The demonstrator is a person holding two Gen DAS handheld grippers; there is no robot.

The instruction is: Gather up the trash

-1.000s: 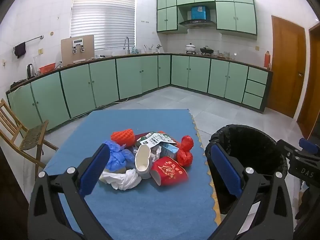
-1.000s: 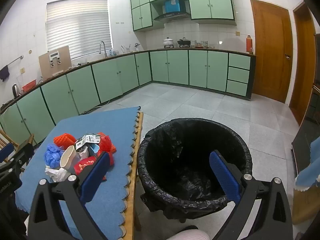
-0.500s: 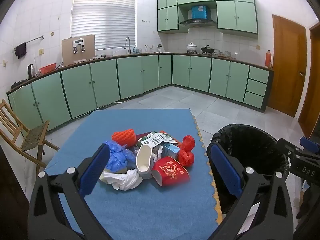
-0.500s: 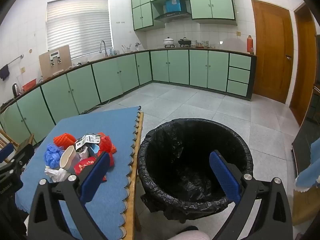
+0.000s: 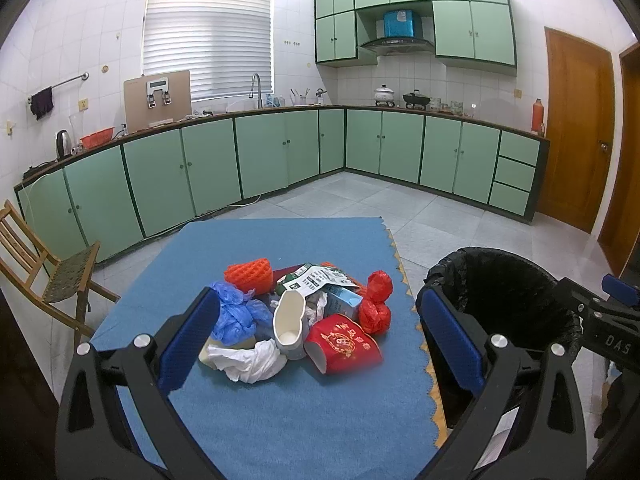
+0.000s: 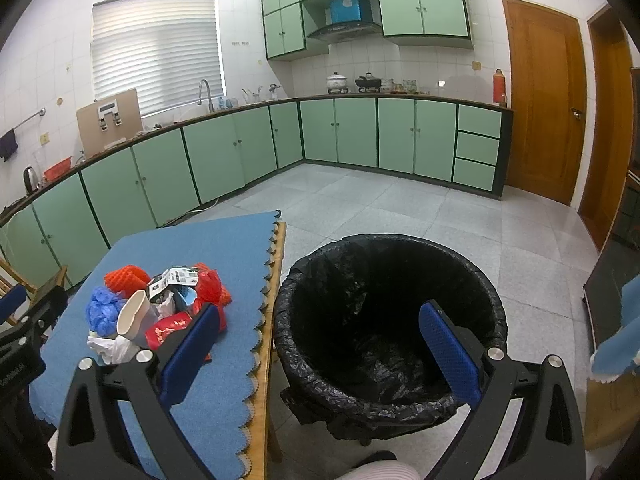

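A pile of trash lies mid-table on the blue cloth (image 5: 280,412): a red paper cup (image 5: 344,347) on its side, a white cup (image 5: 289,318), crumpled white tissue (image 5: 250,362), blue plastic (image 5: 236,314), an orange sponge (image 5: 249,274), a red plastic bag (image 5: 376,302), a printed paper (image 5: 318,278). My left gripper (image 5: 320,340) is open and empty, just short of the pile. My right gripper (image 6: 320,346) is open and empty, held over the black-lined trash bin (image 6: 390,322), which stands on the floor right of the table. The pile also shows in the right wrist view (image 6: 160,308).
A wooden folding chair (image 5: 48,268) stands left of the table. Green cabinets (image 5: 280,152) line the far walls, with tiled floor (image 5: 360,200) between. A wooden door (image 5: 576,128) is at the right. The table's wooden edge (image 6: 266,344) runs next to the bin.
My left gripper has drifted slightly, so the pile and bin sit a little higher and further right in its view. The right gripper has barely moved. Both stay open.
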